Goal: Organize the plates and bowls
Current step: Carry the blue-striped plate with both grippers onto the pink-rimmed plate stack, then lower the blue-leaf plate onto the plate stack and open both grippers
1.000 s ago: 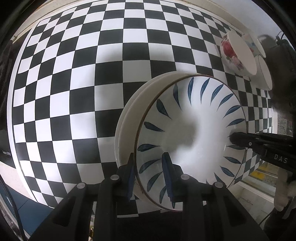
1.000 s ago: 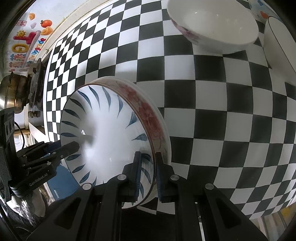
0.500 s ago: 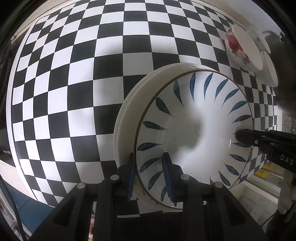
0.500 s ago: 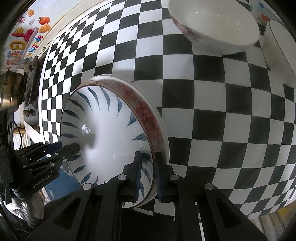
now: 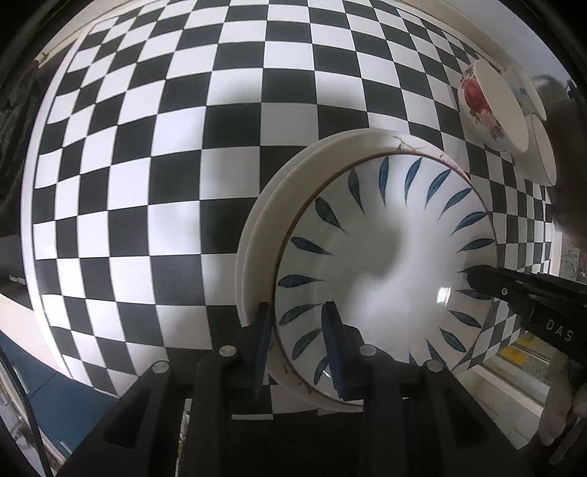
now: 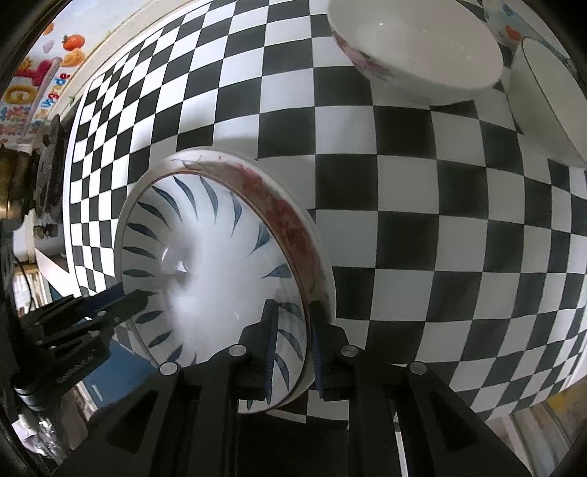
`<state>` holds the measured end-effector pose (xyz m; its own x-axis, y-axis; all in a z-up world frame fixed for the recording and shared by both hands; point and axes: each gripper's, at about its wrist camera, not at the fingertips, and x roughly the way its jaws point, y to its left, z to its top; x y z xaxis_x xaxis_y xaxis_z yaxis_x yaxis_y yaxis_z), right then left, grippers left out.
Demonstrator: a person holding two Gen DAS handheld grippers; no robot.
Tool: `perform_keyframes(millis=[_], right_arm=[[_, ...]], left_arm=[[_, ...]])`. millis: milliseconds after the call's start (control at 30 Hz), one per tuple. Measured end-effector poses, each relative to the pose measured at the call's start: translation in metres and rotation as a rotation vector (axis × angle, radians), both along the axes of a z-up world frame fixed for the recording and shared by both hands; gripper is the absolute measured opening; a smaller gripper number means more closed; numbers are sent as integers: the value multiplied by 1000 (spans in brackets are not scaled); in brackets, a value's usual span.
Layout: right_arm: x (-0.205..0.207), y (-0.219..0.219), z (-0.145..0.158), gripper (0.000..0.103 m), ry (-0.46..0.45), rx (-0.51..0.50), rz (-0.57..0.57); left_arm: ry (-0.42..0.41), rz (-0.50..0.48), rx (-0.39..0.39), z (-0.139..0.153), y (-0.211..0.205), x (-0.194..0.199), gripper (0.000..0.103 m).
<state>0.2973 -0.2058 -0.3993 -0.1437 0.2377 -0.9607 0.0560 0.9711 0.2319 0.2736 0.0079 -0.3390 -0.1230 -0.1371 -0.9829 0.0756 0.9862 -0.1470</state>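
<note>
A stack of plates lies on the checkered table [image 5: 146, 183], with a blue-leaf plate [image 5: 385, 257] on top. Under it are a red-flowered plate [image 6: 290, 220] and a plain white plate [image 5: 256, 227]. My left gripper [image 5: 297, 345] is shut on the stack's near rim, one finger inside and one outside. My right gripper [image 6: 293, 341] holds the opposite rim between its pads, and its jaws are opening. Each gripper's tips also show across the plate in the other view: the right gripper [image 5: 477, 275] and the left gripper [image 6: 135, 297].
Three bowls stand at the far side: a red-flowered bowl [image 6: 414, 55], a white dark-rimmed bowl [image 6: 543, 91] and a small patterned bowl [image 6: 506, 29]. The table's edge [image 5: 47, 312] runs close by the stack. A metal pot [image 6: 11, 183] sits beyond the table.
The right gripper's fingers stand slightly further apart on the rim. The stack and the left gripper have hardly shifted.
</note>
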Motion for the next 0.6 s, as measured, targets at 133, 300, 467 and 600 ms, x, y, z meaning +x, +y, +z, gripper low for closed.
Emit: perform_keyframes(millis=[133, 300, 467, 600], right_arm=[[-3, 5, 6, 22, -11, -26, 8], [-9, 13, 27, 22, -55, -44, 11], [-23, 24, 64, 24, -122, -98, 15], [-40, 30, 96, 32, -167, -103, -13]], left_arm=[[-21, 3, 2, 12, 3, -2, 26], [-73, -11, 3, 42, -1, -6, 26], [-124, -31, -2, 76, -9, -13, 26], [-156, -28, -12, 102, -6, -25, 26]])
